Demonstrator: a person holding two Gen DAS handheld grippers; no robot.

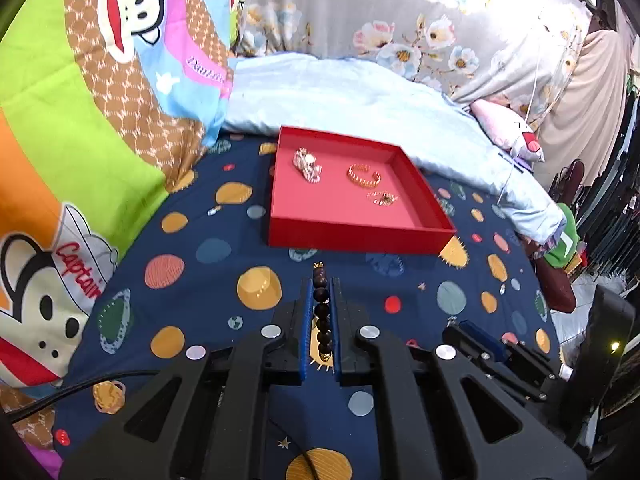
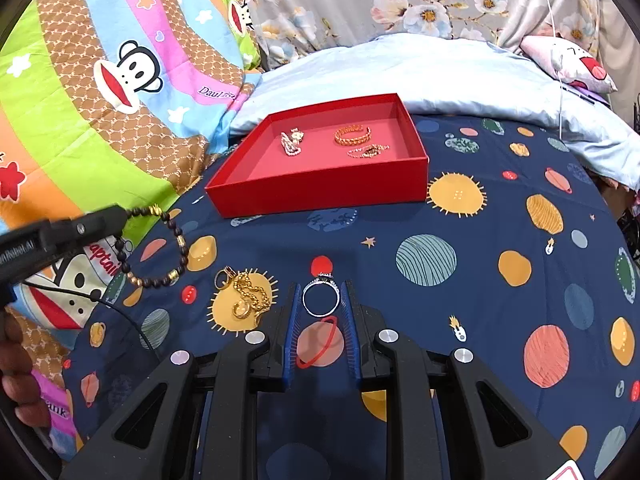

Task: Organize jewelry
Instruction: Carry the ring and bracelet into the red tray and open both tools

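My left gripper (image 1: 321, 286) is shut on a dark bead bracelet (image 1: 322, 312) and holds it above the bedsheet, short of the red tray (image 1: 352, 236). In the right wrist view the bracelet (image 2: 160, 248) hangs from the left gripper (image 2: 116, 216). The tray (image 2: 320, 194) holds a pearl piece (image 2: 291, 142), a gold bangle (image 2: 353, 135) and a small chain (image 2: 369, 152). My right gripper (image 2: 321, 294) is shut on a silver ring (image 2: 321, 299). A gold chain with a ring (image 2: 244, 294) lies on the sheet to its left.
The navy planet-print sheet (image 2: 460, 248) covers the bed. A light blue blanket (image 1: 360, 96) lies behind the tray, a colourful monkey-print quilt (image 1: 80, 80) on the left, and a floral cover (image 2: 400, 0) at the back.
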